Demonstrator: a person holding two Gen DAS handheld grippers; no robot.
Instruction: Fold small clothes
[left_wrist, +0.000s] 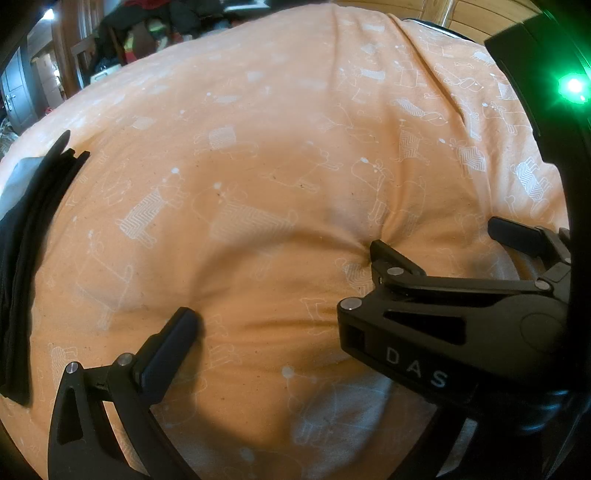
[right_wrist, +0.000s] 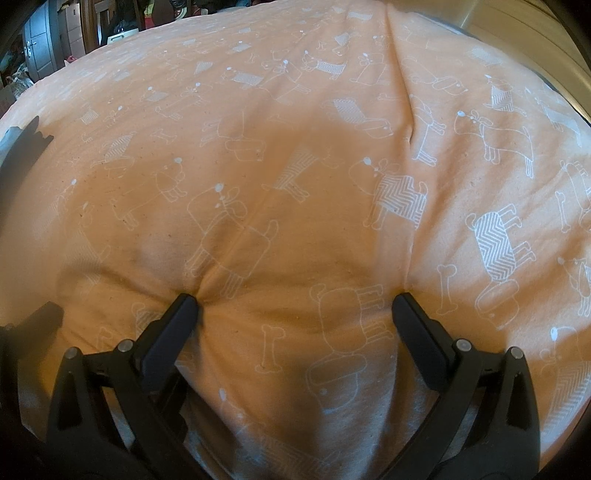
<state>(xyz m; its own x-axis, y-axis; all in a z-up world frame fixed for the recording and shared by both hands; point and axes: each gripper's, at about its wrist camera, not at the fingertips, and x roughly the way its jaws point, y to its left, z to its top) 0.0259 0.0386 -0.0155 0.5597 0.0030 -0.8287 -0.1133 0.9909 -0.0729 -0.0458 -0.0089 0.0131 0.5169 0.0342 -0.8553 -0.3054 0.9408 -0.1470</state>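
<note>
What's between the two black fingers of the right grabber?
Only the orange dog-print cover, puckered between the right gripper's open fingers, in the right wrist view.

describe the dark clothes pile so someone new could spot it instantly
Start from the big orange sheet printed with white outline dogs, which fills both views. Follow it to its far left edge in the left wrist view: there lies the dark clothes pile, black layers with a grey piece at its upper end. It is the only unprinted fabric on the sheet, well apart from both grippers.
</note>
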